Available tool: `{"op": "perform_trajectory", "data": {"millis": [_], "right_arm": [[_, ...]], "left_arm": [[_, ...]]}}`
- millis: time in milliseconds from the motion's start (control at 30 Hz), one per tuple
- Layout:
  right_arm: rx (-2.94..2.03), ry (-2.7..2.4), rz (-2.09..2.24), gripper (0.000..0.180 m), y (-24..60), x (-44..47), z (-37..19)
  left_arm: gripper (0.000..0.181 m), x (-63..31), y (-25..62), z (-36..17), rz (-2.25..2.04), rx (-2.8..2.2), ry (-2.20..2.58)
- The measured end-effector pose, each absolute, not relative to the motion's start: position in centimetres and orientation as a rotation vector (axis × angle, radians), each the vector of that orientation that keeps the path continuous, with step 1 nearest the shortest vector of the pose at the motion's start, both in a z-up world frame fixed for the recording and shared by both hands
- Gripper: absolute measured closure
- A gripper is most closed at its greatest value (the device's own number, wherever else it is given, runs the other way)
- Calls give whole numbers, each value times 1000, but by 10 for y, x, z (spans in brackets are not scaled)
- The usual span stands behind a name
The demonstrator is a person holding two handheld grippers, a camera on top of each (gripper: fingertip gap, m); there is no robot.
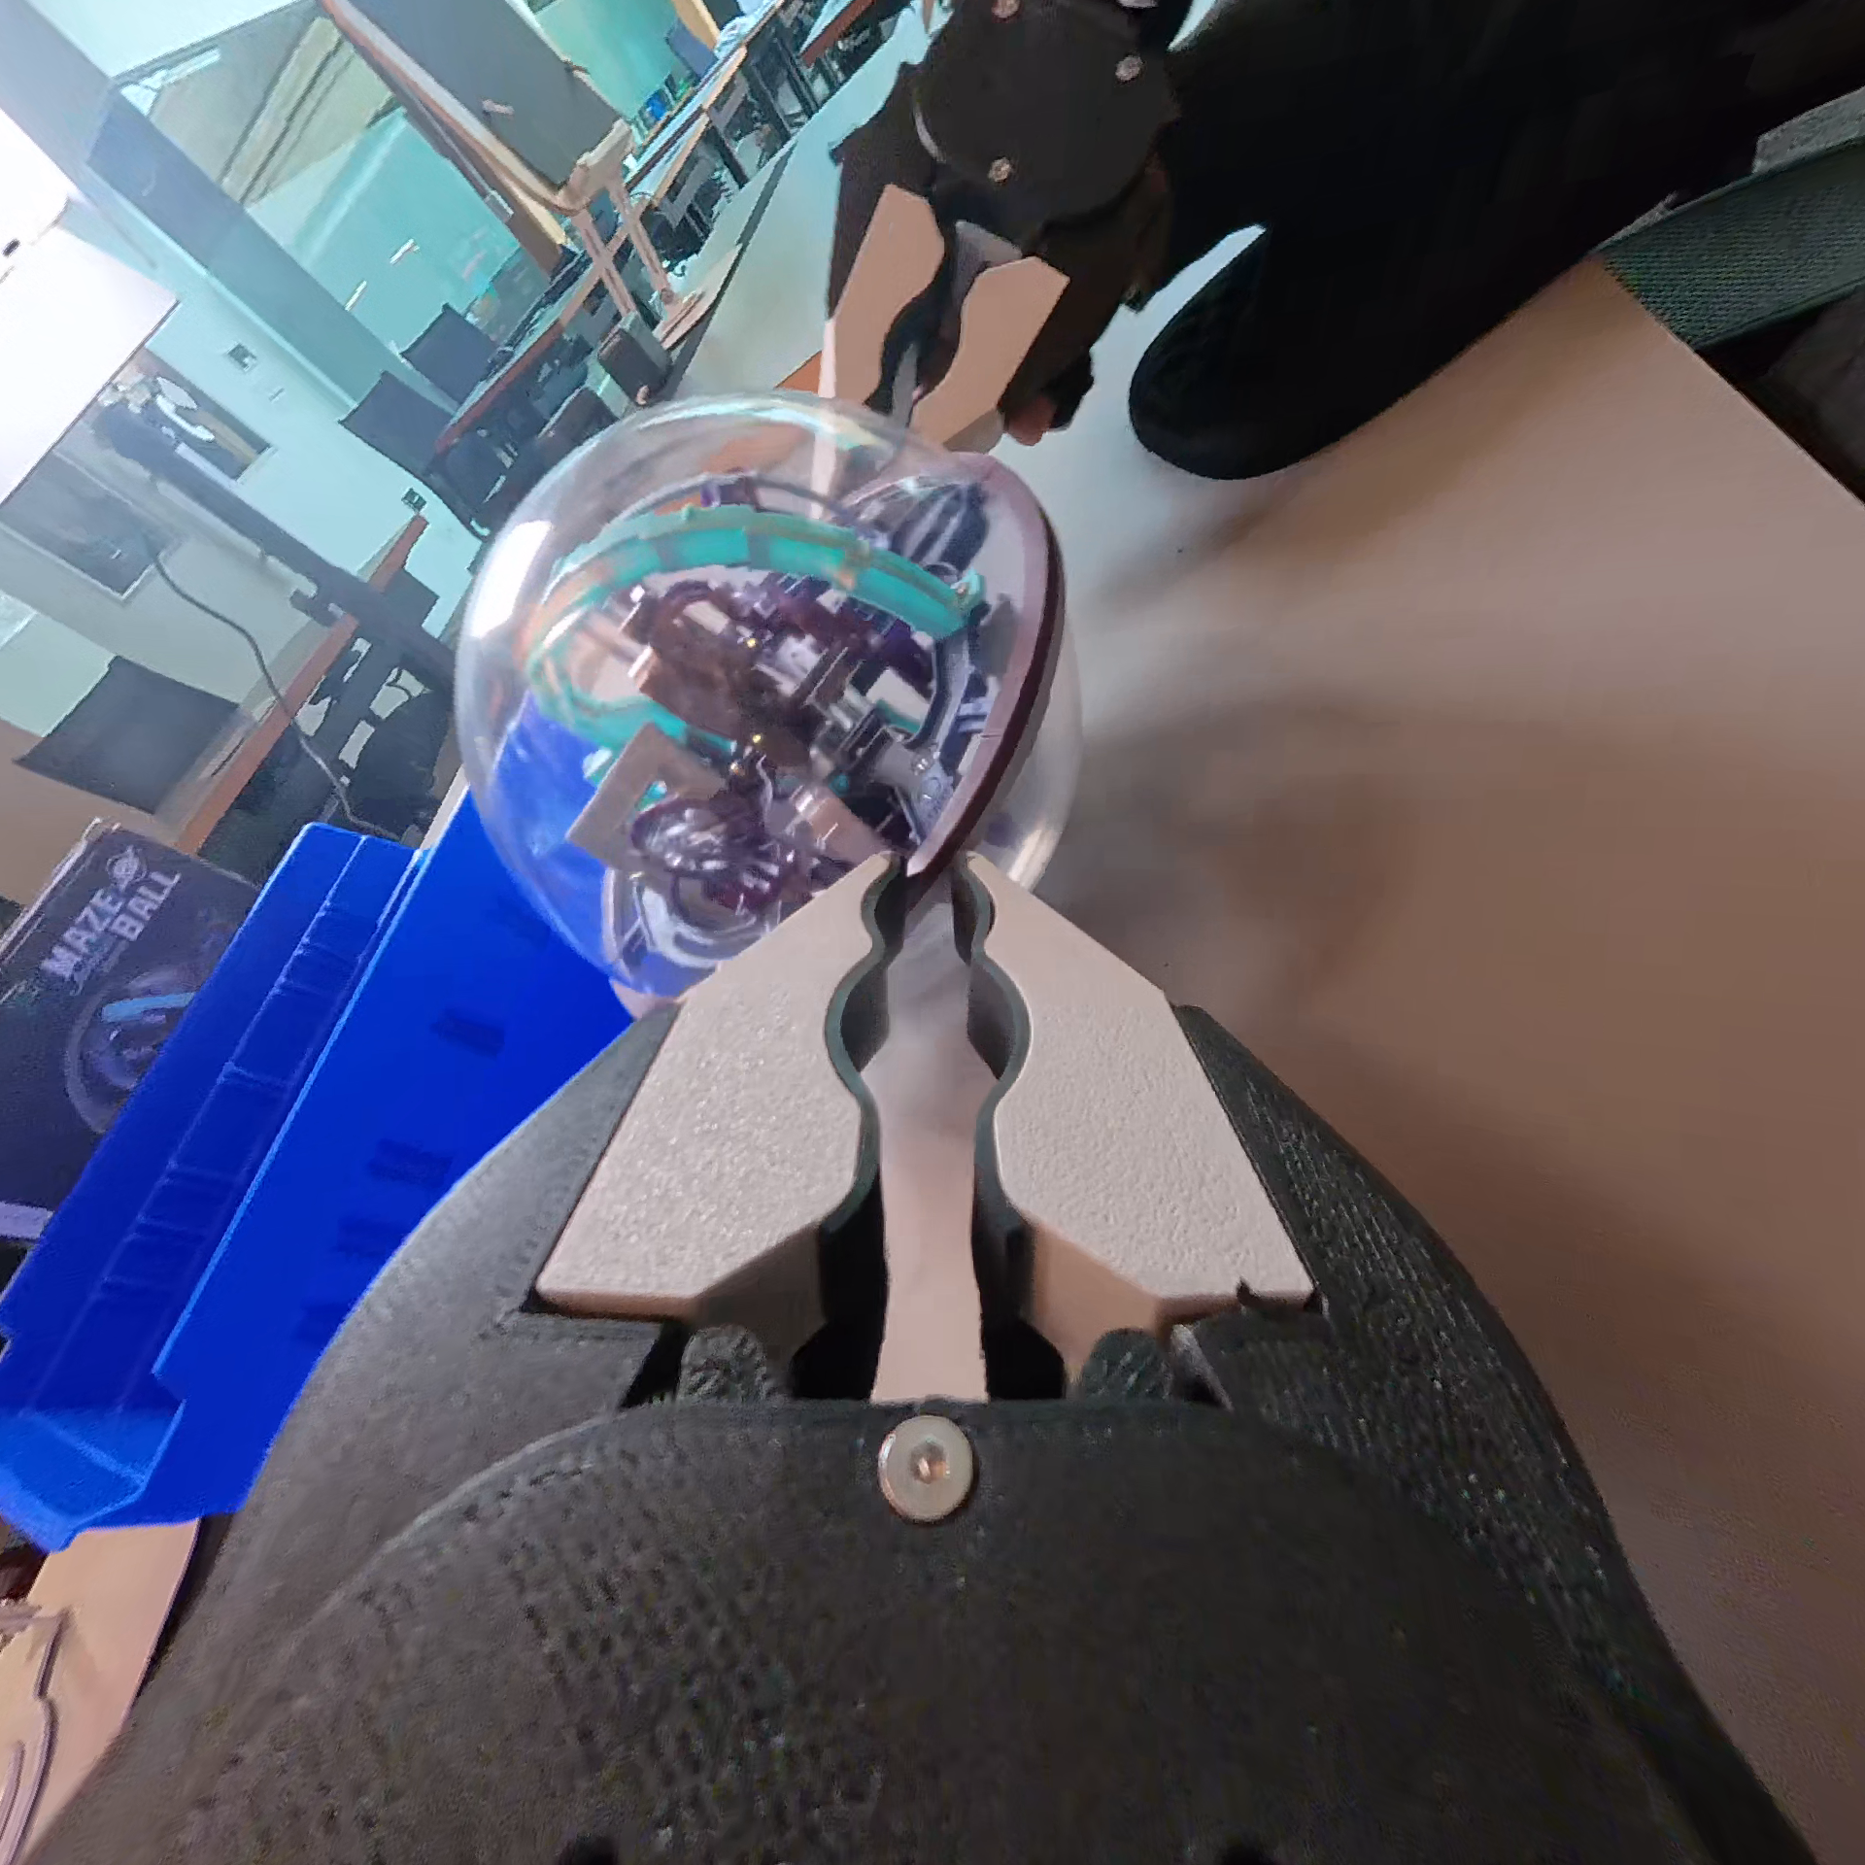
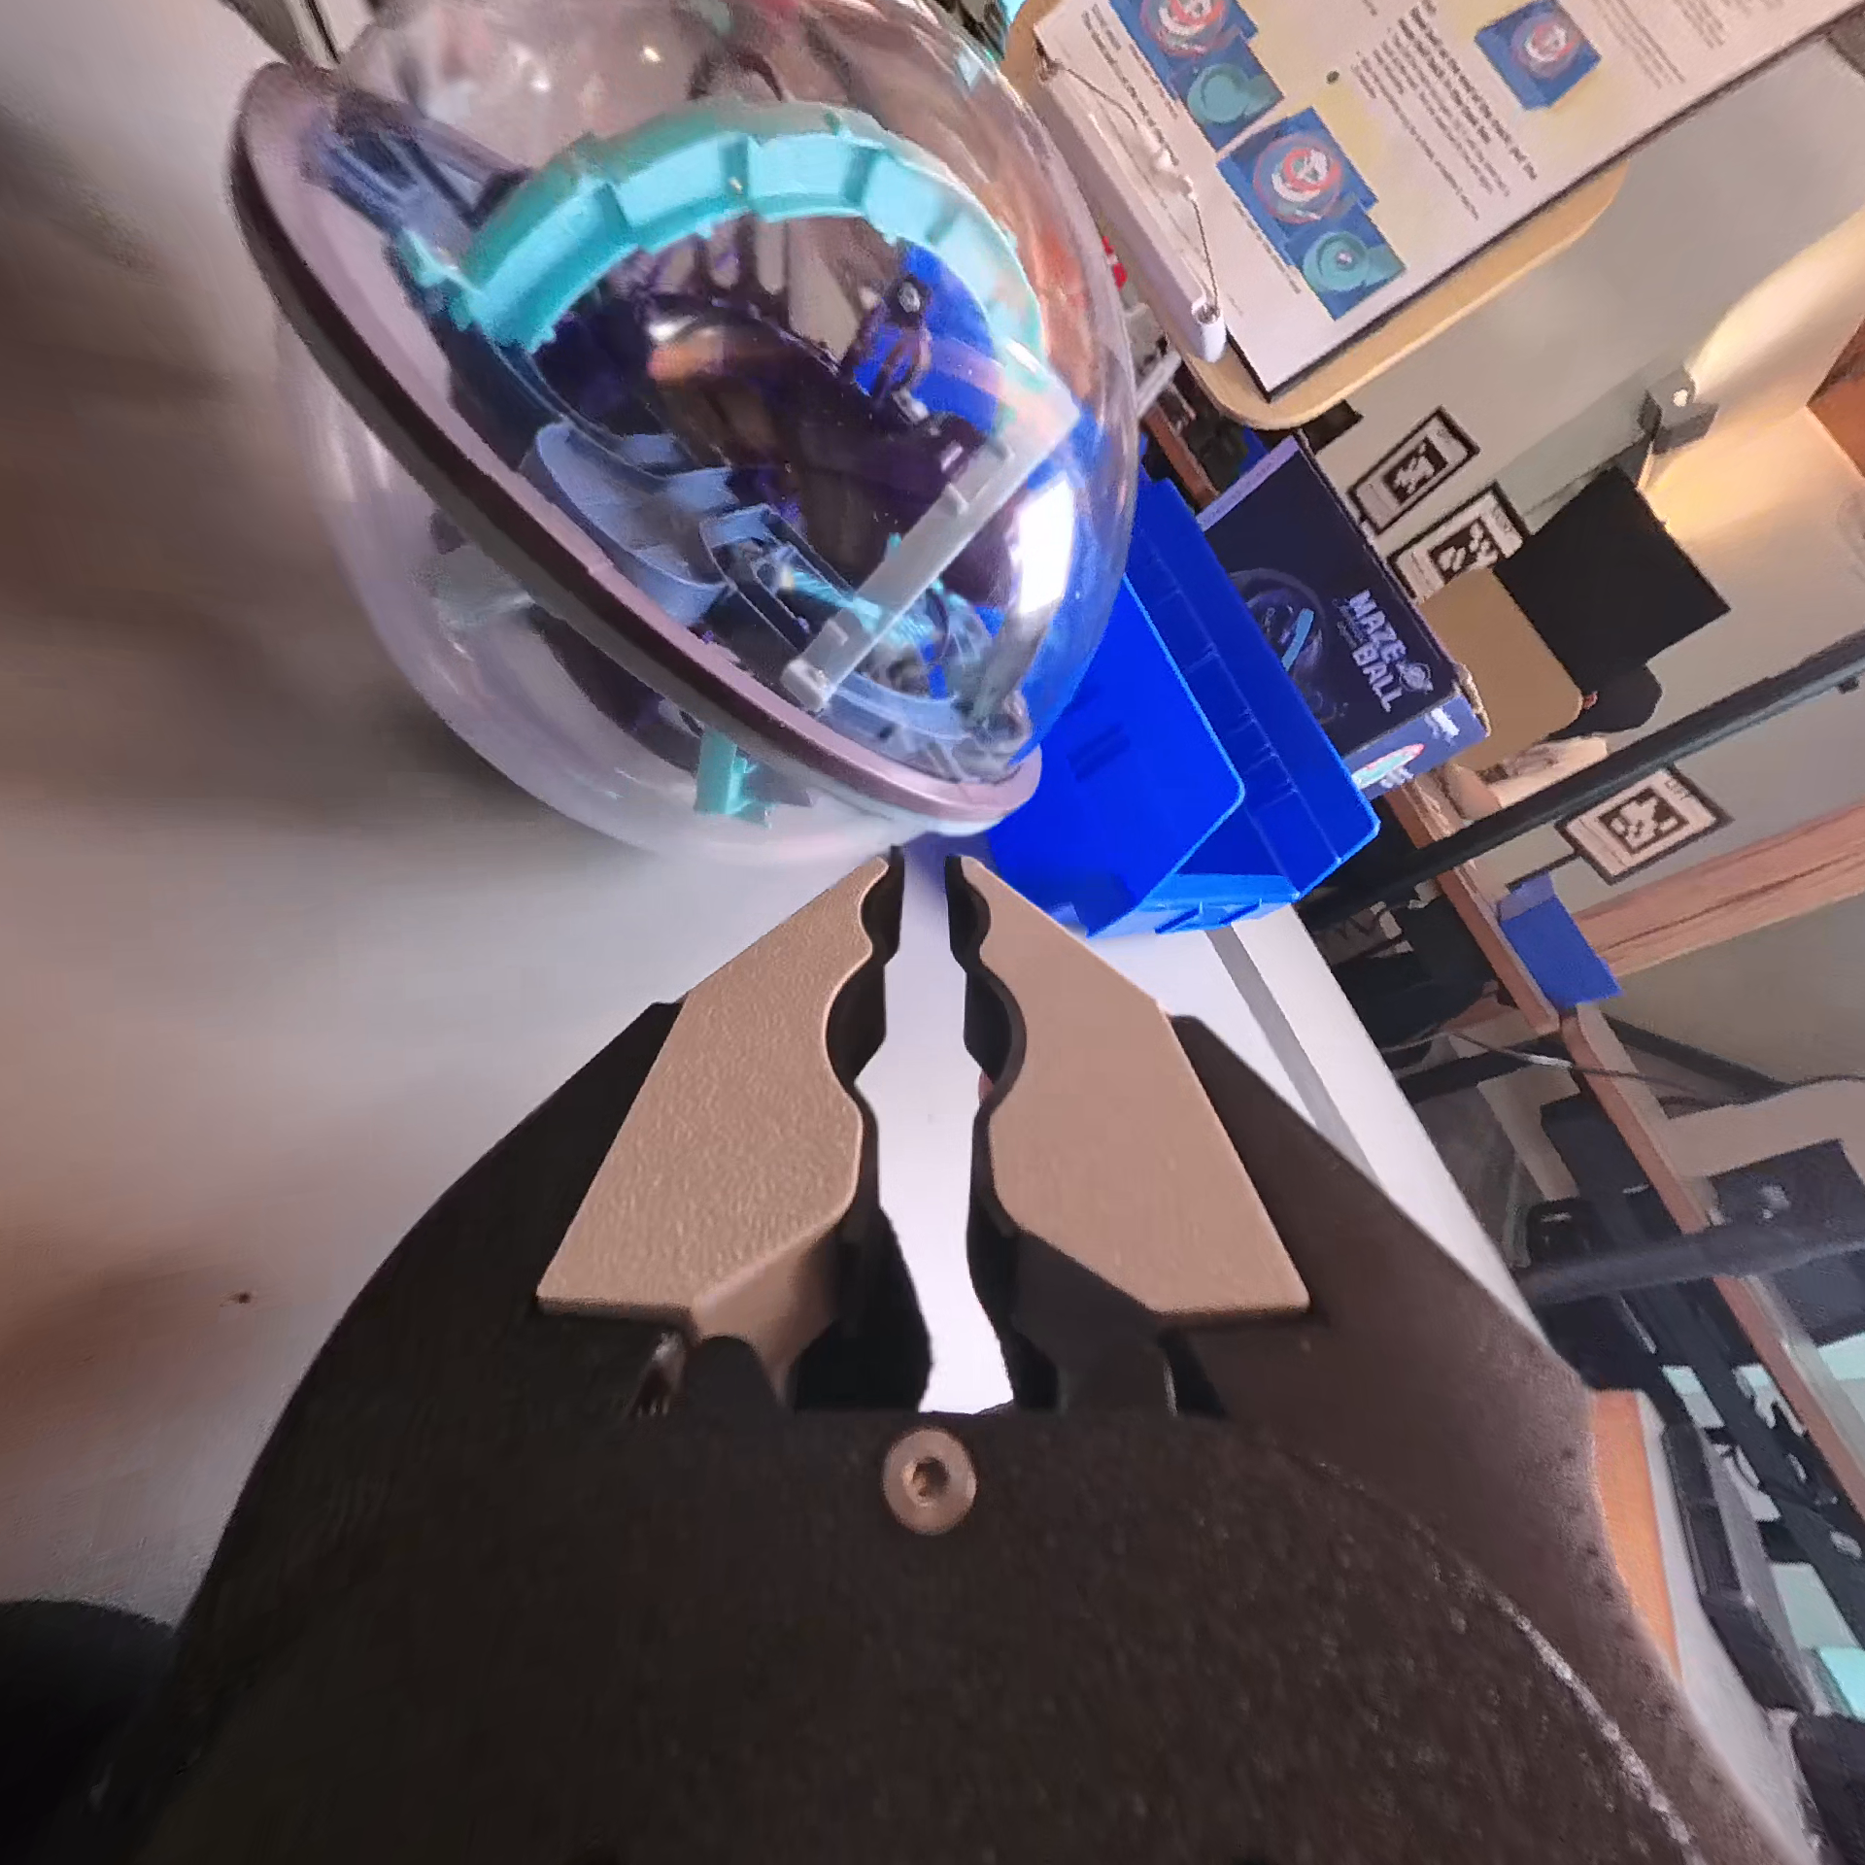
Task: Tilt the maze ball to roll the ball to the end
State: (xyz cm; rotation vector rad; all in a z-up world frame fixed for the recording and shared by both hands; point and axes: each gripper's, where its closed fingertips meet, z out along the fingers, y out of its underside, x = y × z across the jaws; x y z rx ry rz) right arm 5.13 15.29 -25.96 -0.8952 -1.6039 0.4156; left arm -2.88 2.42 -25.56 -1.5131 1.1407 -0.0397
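Note:
The maze ball (image 1: pixel 767 696) is a clear sphere with a dark rim around its middle and teal, purple and grey tracks inside. It is held tilted above the table. My left gripper (image 1: pixel 928 870) is shut on the rim at the near bottom of the sphere. My right gripper (image 2: pixel 920 860) is shut on the rim at the opposite side of the maze ball (image 2: pixel 686 444). In the left wrist view the right gripper (image 1: pixel 913 404) shows behind the sphere, held by a gloved hand. I cannot pick out the small ball among the tracks.
A blue plastic bin (image 1: pixel 252 1161) stands beside the sphere and also shows in the right wrist view (image 2: pixel 1191 797). The dark maze ball box (image 1: pixel 91 989) (image 2: pixel 1342 626) lies behind it. A clipboard with an instruction sheet (image 2: pixel 1362 151) stands at the back. The table (image 1: pixel 1463 908) is tan.

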Motion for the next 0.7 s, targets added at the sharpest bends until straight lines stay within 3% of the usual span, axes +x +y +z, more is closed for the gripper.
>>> {"op": "perform_trajectory", "data": {"millis": [200,433,633,700], "right_arm": [[-1131,-1606,652,164,160,64,-263],[-1355,-1610,1300,125,104,75,-240],[-1603,-1407,1501,121,98,49,-232],[-1637,-1378,1460,121,107,45,-234]], "left_arm": [[180,-12,21,-254,-40,-1485,1166],[181,2,23,-252,-61,-1468,1173],[181,18,20,-227,-172,-1403,1127],[168,0,19,-190,-276,-1355,962]]}}
